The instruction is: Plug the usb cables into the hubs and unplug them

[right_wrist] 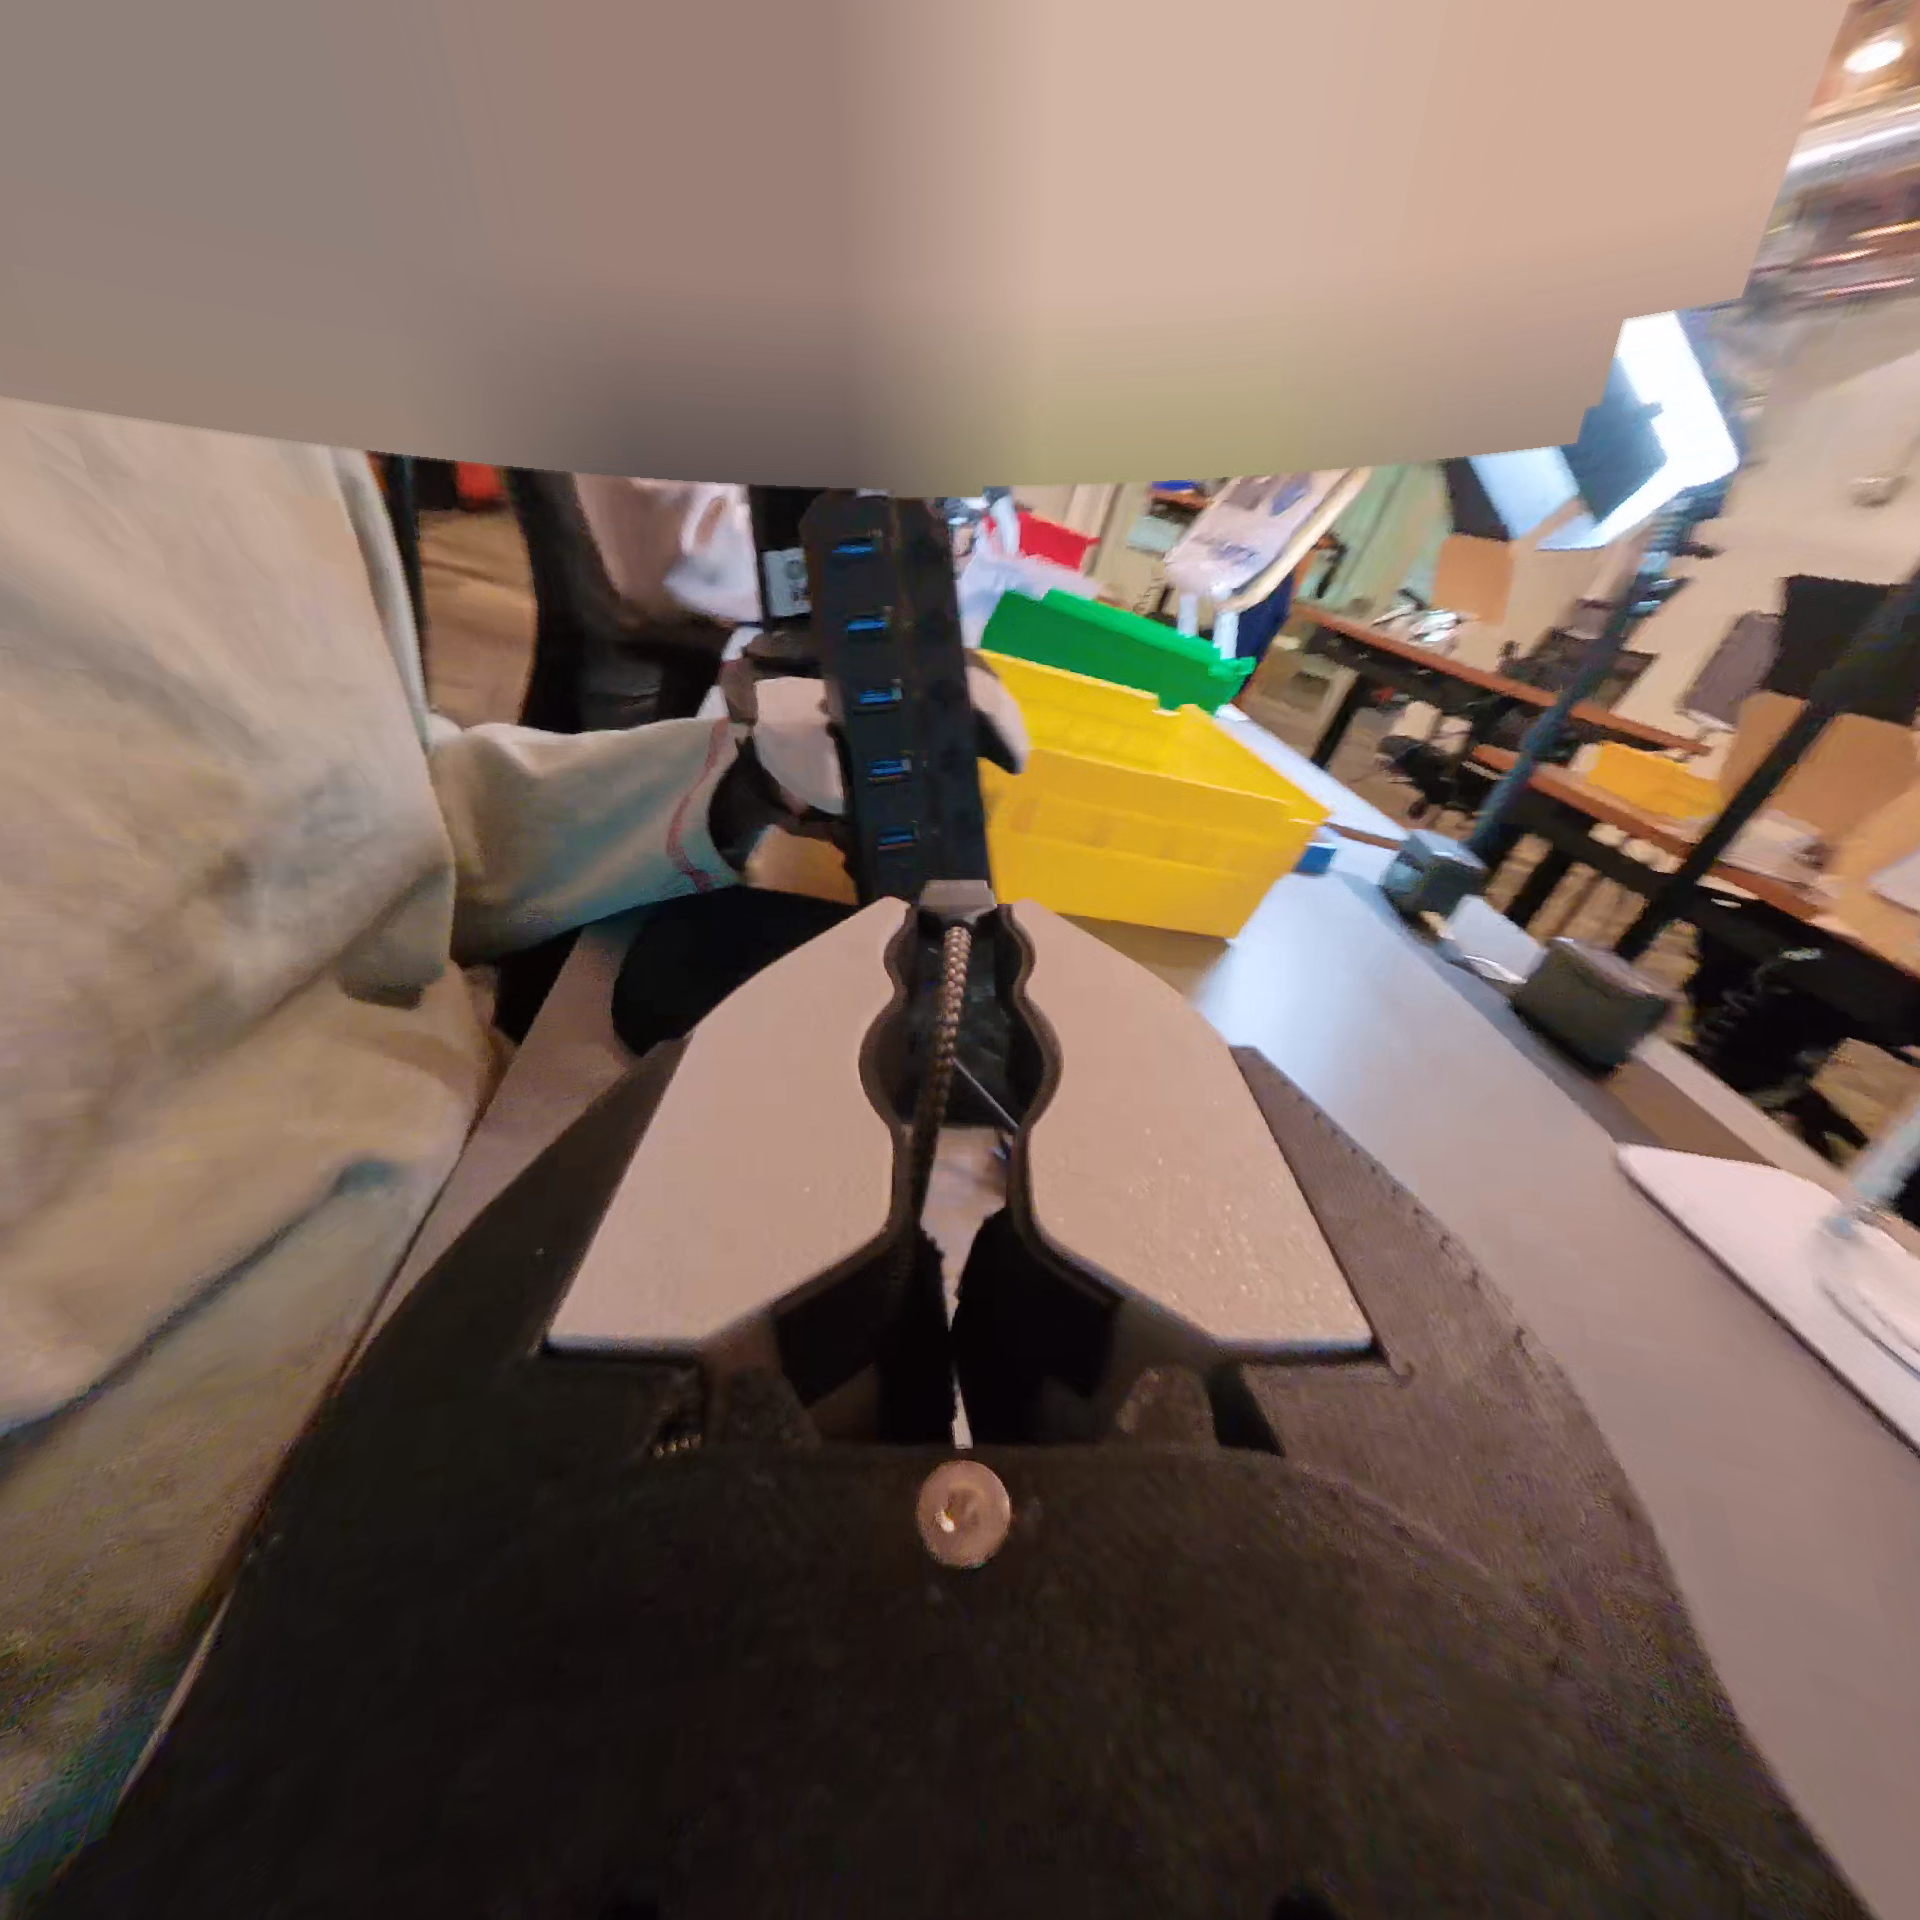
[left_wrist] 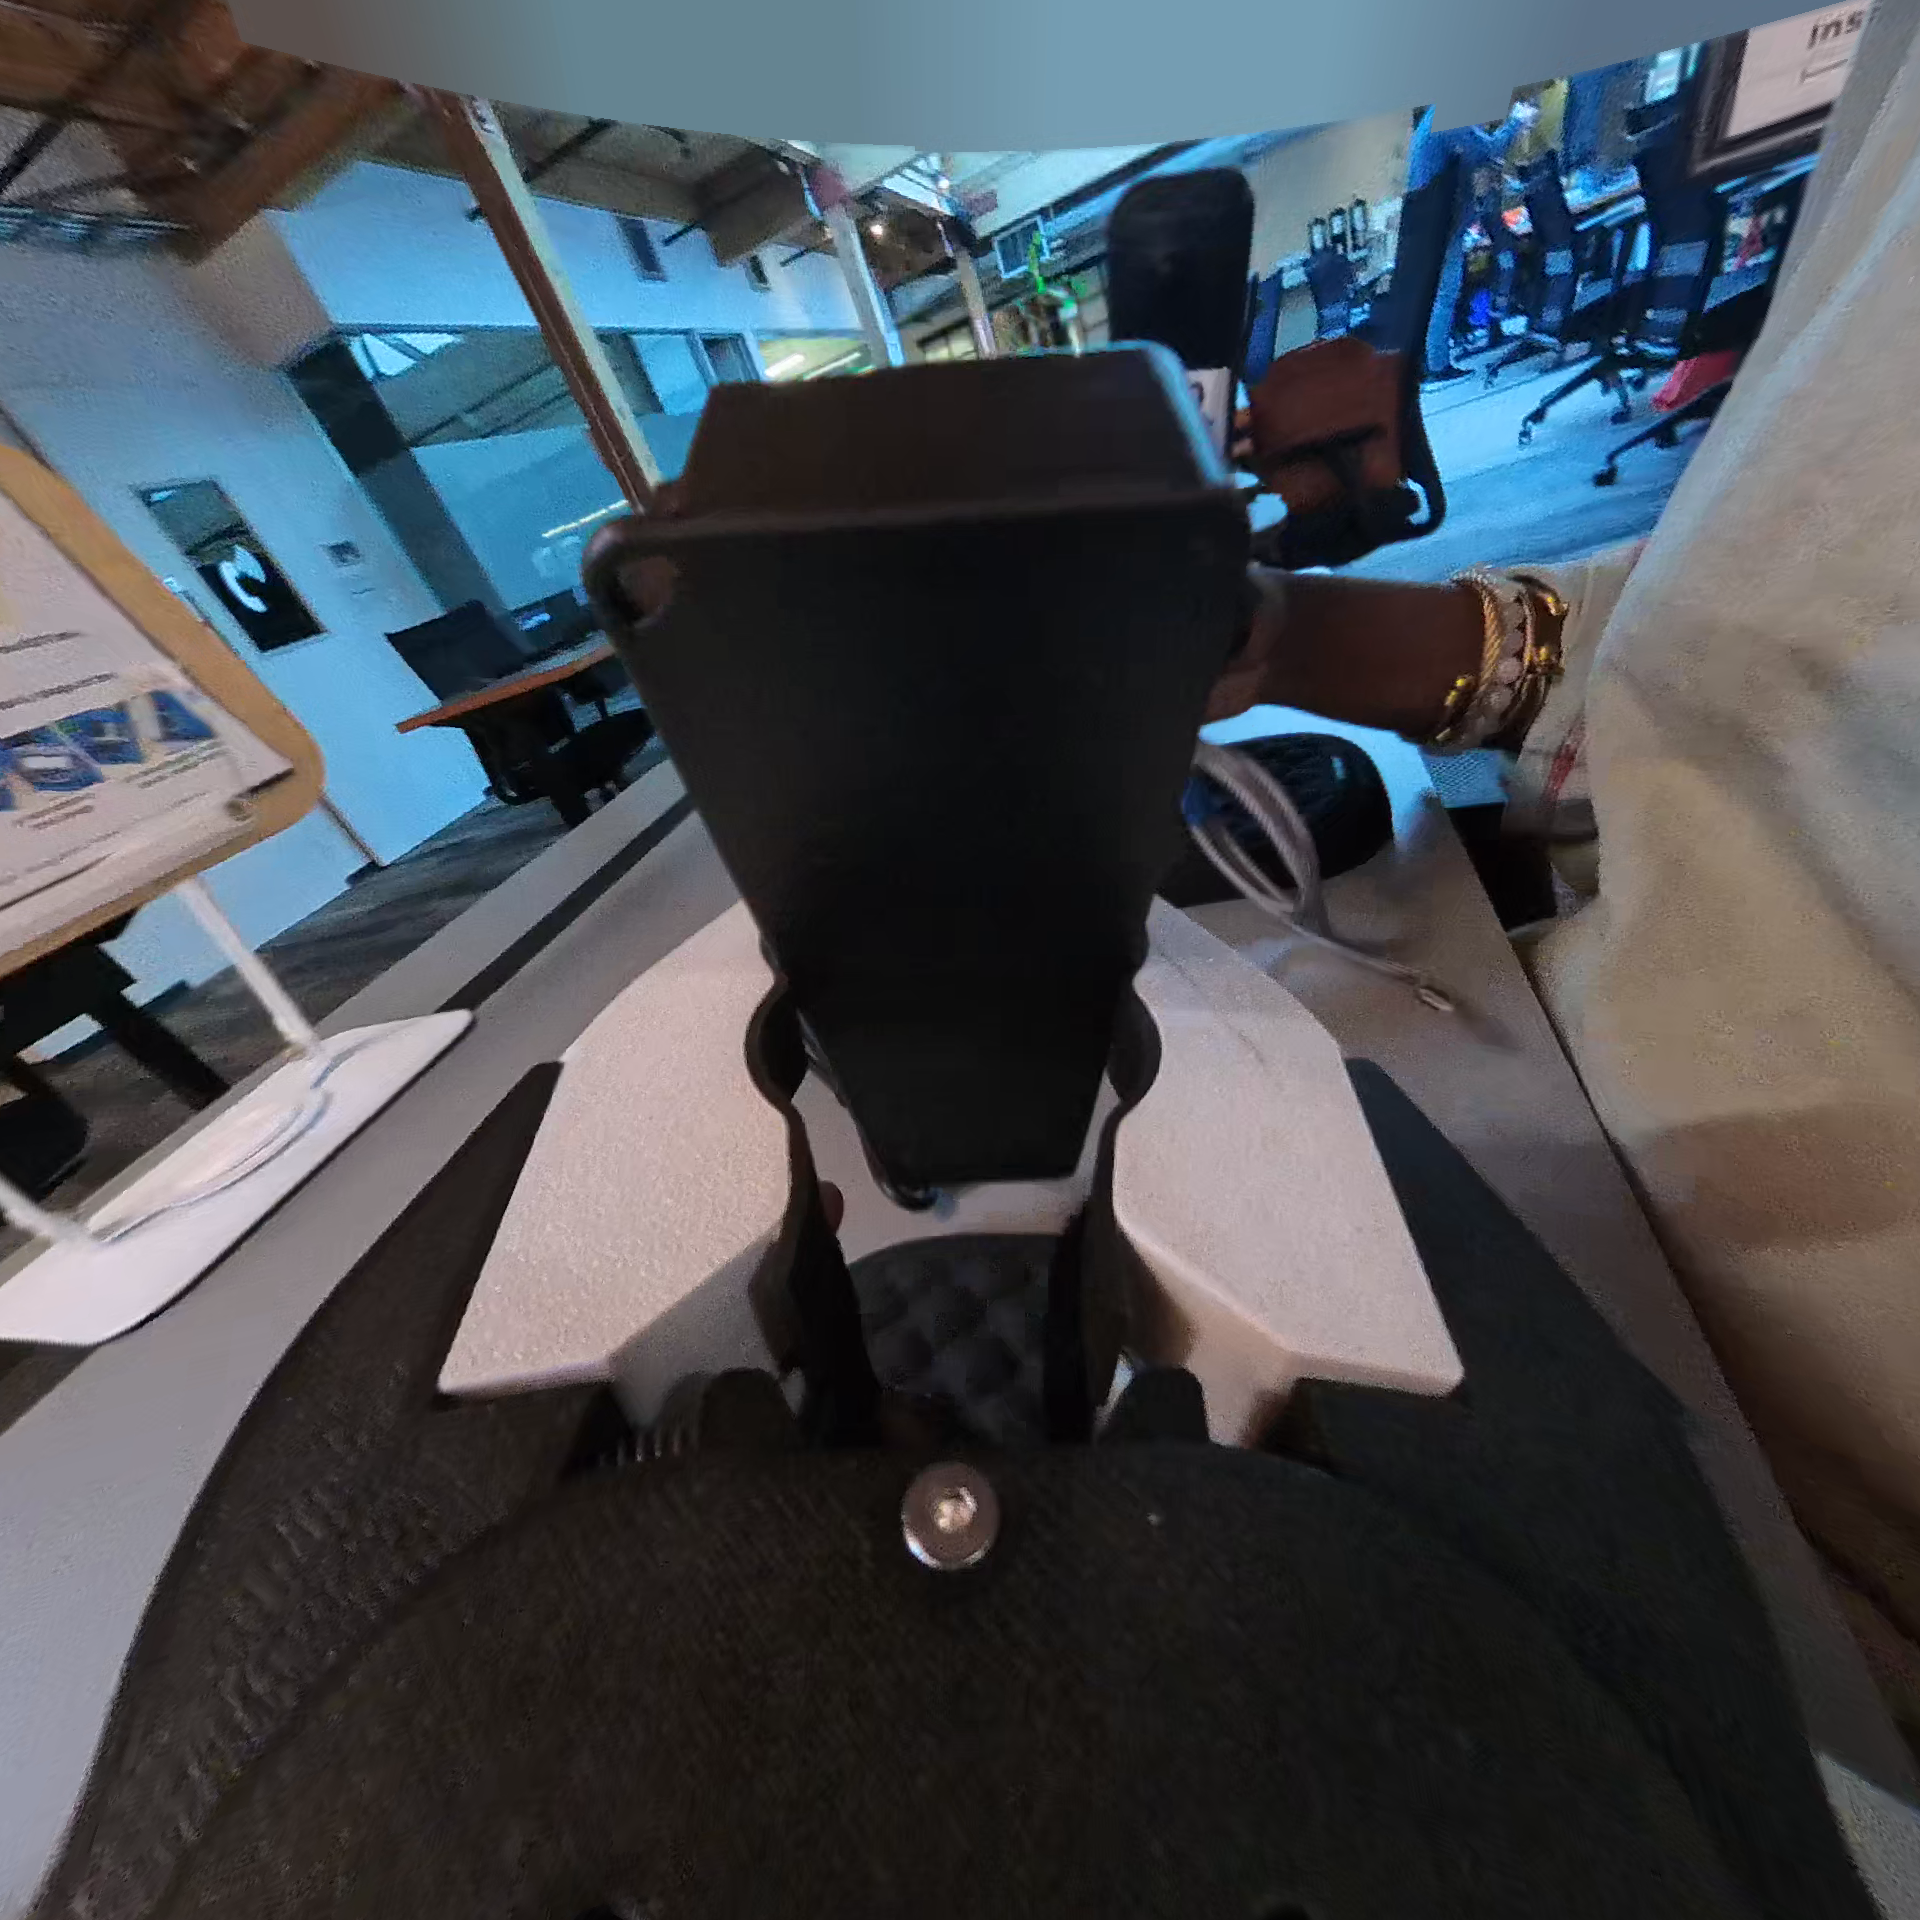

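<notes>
Gripping the black hub (left_wrist: 925, 790), the left gripper's (left_wrist: 951, 1049) fingers clamp it; the right gripper's (right_wrist: 961, 920) fingers pinch the braided cable's plug (right_wrist: 958, 900).

A printed sign in a wooden frame (left_wrist: 114, 717) stands at the near left on a clear stand, its lettering too blurred to read. A framed white notice (left_wrist: 1792, 62) hangs at the far right, cut off. A black wall plate (left_wrist: 255, 592) bears a white mark. A small label (right_wrist: 787, 582) sits just left of the hub (right_wrist: 904, 707), unreadable.

both hand-held grippers are clamped: left hand-held gripper (left_wrist: 951, 1039) raised, right hand-held gripper (right_wrist: 958, 914) level.
</notes>
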